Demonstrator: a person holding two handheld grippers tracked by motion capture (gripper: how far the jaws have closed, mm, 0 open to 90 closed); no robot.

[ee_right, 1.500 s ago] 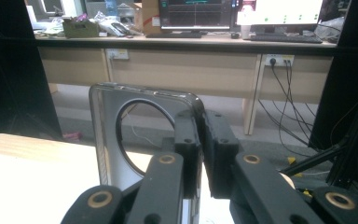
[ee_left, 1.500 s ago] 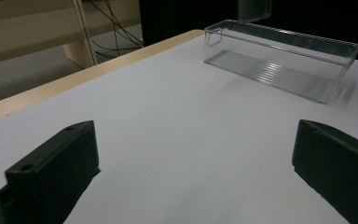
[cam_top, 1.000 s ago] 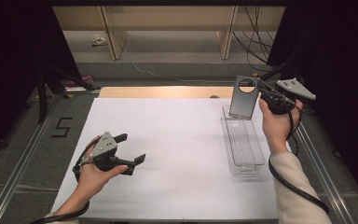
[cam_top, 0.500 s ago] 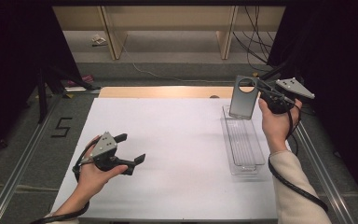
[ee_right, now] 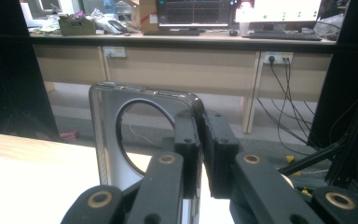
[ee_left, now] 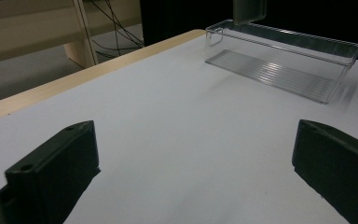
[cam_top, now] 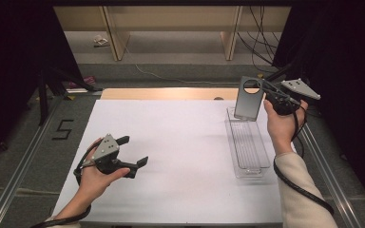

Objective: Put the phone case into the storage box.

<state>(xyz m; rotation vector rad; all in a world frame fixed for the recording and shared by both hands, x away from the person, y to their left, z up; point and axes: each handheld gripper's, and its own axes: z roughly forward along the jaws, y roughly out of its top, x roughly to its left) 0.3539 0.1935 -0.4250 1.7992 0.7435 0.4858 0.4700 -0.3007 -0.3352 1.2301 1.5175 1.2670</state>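
Right gripper clamped on flat grey rectangular plate with round hole, held upright.
Plate's lower edge at far end of clear rectangular plastic tray, on white counter at right. Left gripper near counter's left front, jaws wide apart, holding nothing, well apart from tray.

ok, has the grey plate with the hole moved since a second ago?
No. The grey plate, clamped in the right tongs, hangs over the far end of the clear tray, as before.
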